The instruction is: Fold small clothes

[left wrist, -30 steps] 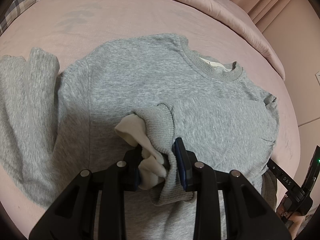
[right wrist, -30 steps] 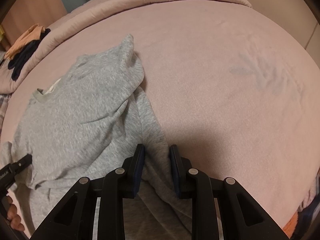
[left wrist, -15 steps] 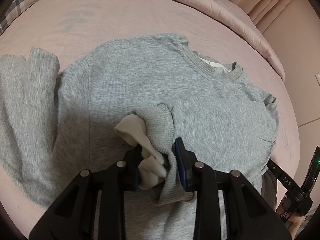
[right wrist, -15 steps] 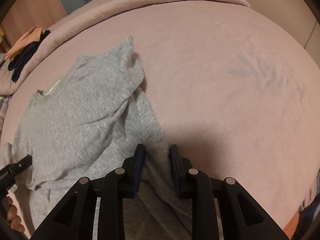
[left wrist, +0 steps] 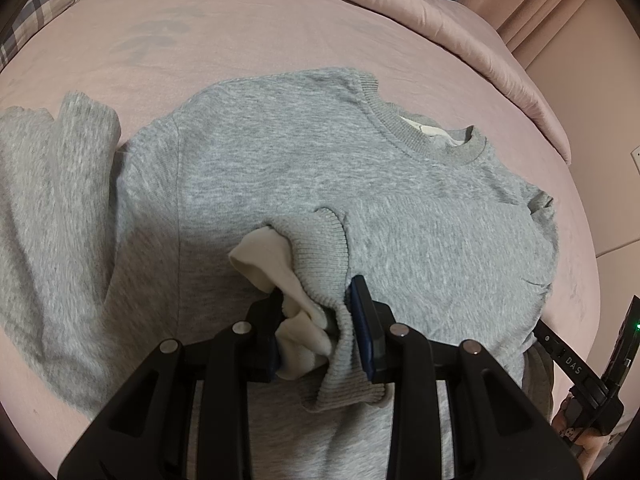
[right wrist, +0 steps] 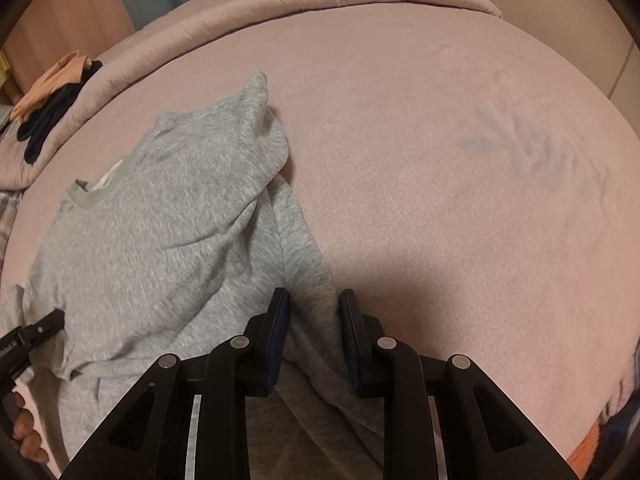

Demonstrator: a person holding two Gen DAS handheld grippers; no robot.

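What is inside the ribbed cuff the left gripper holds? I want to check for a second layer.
A cream inner sleeve sticks out of the gray cuff, pinched with it in the left gripper. How far it runs inside the sweatshirt is hidden.

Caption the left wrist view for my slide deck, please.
Left hand-held gripper pinches the grey sweatshirt's cuff over its chest, on a pink bed.
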